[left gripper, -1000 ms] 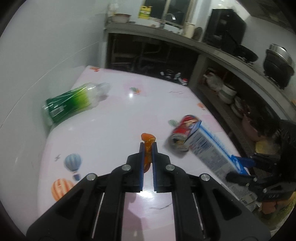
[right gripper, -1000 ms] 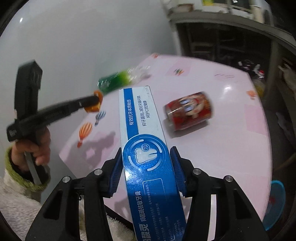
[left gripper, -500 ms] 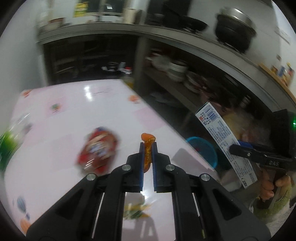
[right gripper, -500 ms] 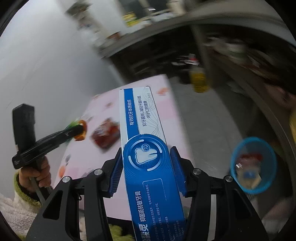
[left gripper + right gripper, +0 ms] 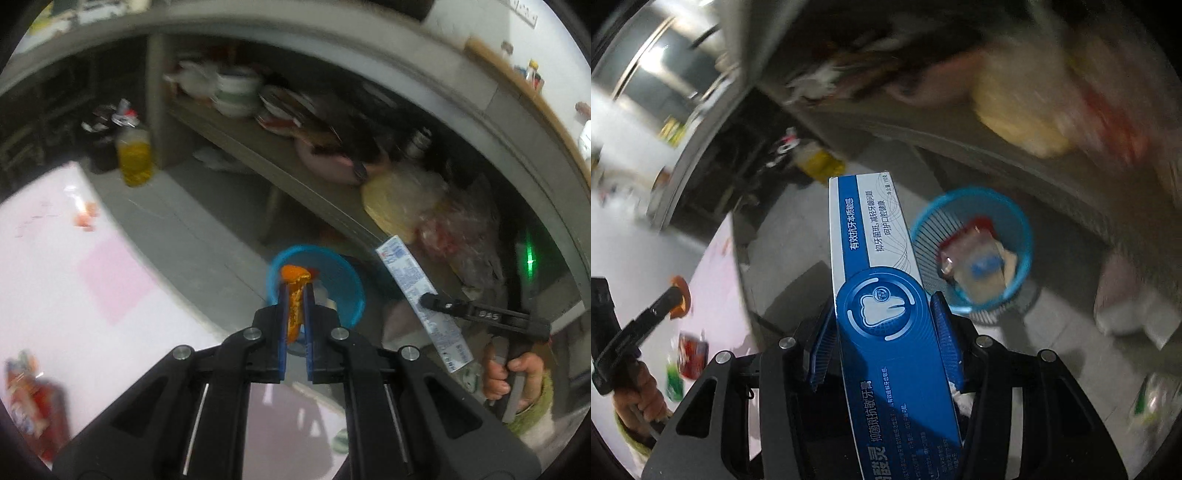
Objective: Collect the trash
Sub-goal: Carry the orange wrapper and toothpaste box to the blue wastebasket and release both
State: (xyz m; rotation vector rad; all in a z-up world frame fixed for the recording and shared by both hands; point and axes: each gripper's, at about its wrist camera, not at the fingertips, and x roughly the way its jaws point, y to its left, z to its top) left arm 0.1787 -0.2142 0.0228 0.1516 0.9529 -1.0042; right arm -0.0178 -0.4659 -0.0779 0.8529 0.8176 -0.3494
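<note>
So both claws are loaded up.
Left gripper [image 5: 295,291] is pinched nearly closed on an orange scrap [image 5: 294,295]; right gripper [image 5: 886,339], about half open, clamps a blue toothpaste box [image 5: 882,295] near the blue basket [image 5: 1023,229].

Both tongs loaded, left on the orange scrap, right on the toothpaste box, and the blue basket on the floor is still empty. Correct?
Not quite: the blue basket already holds trash, as the right wrist view shows. The rest stands: left tongs on the orange scrap, right tongs on the toothpaste box.
</note>
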